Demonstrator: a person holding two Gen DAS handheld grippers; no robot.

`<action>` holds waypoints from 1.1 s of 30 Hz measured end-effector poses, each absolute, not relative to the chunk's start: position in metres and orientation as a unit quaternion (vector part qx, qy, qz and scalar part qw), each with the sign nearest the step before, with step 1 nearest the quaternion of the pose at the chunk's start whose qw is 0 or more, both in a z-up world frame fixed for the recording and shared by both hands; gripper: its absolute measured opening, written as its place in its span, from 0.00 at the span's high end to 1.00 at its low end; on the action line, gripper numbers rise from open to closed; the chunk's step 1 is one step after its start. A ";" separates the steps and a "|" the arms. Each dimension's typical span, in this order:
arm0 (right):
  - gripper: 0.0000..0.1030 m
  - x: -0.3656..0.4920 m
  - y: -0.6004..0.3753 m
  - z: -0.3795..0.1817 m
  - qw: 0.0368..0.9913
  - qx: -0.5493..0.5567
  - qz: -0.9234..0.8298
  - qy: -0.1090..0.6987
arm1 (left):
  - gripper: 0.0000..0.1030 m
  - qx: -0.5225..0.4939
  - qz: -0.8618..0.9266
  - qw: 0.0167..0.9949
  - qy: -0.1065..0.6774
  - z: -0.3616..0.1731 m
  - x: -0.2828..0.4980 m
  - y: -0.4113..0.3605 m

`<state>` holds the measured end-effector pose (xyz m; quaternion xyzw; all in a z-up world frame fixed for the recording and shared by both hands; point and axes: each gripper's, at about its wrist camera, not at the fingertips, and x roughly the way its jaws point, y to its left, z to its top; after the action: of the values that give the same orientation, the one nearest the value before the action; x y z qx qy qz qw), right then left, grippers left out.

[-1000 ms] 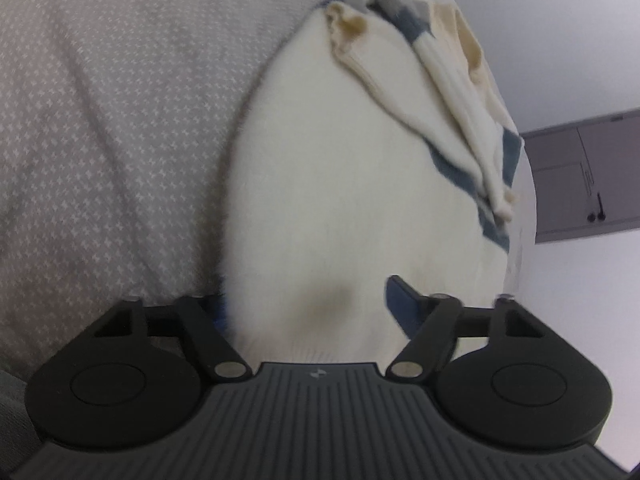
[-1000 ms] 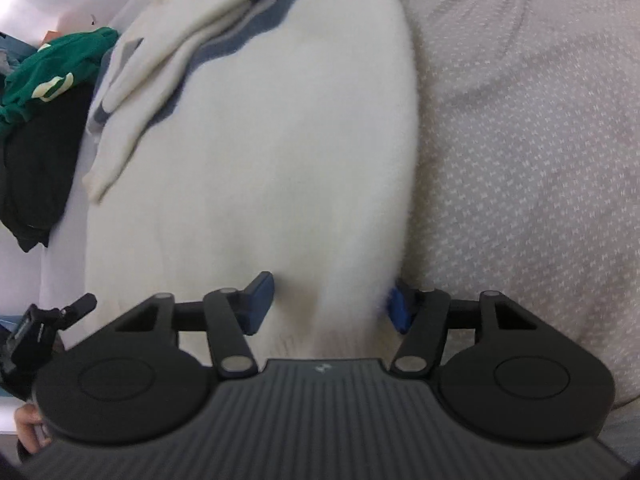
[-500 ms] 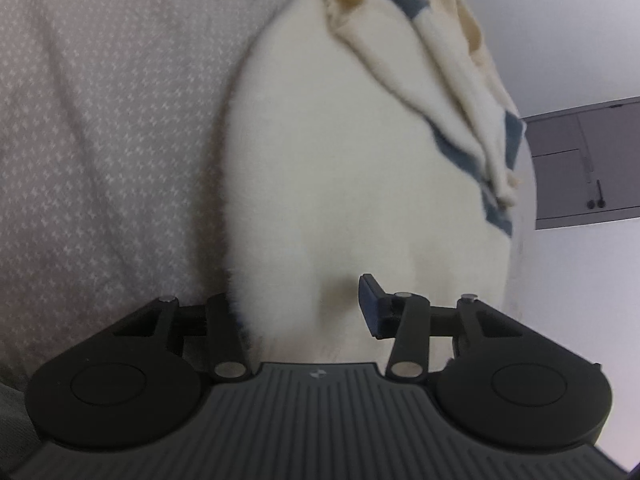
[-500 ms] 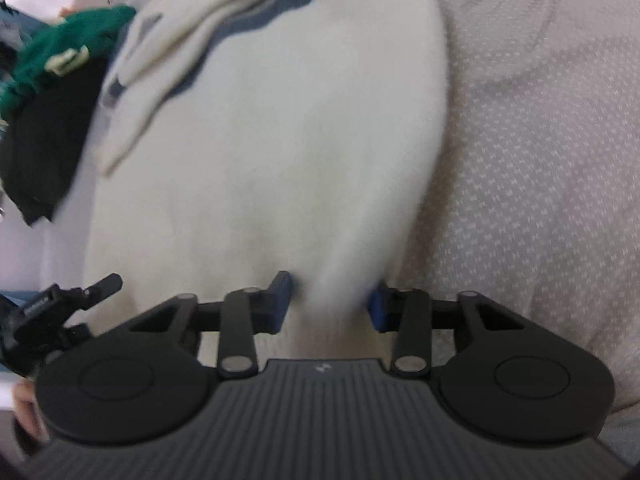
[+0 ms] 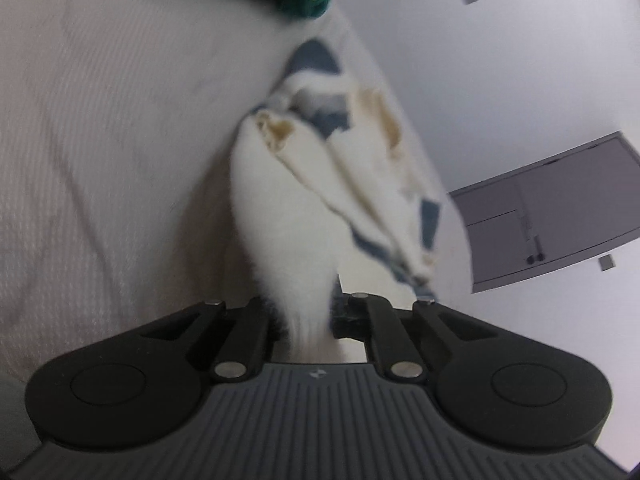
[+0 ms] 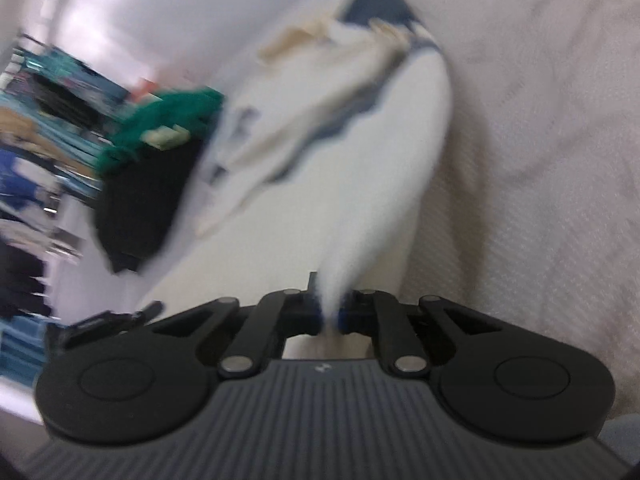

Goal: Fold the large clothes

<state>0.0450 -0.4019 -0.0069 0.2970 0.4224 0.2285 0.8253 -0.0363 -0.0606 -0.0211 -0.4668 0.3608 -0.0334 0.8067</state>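
The cream sweater [image 5: 280, 216] is pinched at its near hem by both grippers, one corner each, so that the bottom edge can be carried as a straight line rather than dragged from a single point. The left gripper [image 5: 310, 320] is closed hard on a tuft of the white knit, which is squeezed thin between its fingers [image 5: 260, 316]. The right gripper [image 6: 330, 314] is likewise clamped on the fabric, a narrow pleat being seen between the blue pads. No slack gap is visible in either grip.

From the two pinch points the sweater is drawn taut into a peak, while its far part is left lying on the bed [image 5: 100, 160], covered with a pale dotted sheet. There the sleeves [image 5: 360, 200] — cream with dark blue bands — are laid inward over the body, apparently so that the next fold can be made across a tidy rectangle. The step in hand is judged to be the bottom-to-top fold, with the hem meant to be brought toward the collar end.

A green and black garment [image 6: 160, 160] is heaped just beyond the sweater, at the bed's far edge — it could be caught if the hem is carried too far. Both views are blurred, so finer detail cannot be told.
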 end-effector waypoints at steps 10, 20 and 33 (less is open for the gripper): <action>0.92 0.011 -0.425 0.062 0.835 0.331 0.304 0.316 | 0.92 -0.502 -0.074 0.815 0.280 0.024 -0.100 -0.045; 0.92 -0.059 -0.438 0.088 0.840 0.348 0.320 0.267 | 0.92 -0.496 -0.126 0.828 0.230 0.071 -0.194 -0.053; 0.91 0.042 -0.435 0.080 0.846 0.395 0.251 0.253 | 0.91 -0.460 -0.115 0.847 0.240 0.095 -0.076 -0.049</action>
<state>0.0421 -0.4346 0.0795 0.3950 0.2535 0.2514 0.8465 -0.0763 -0.0491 0.0946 -0.4604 0.2395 -0.1147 0.8470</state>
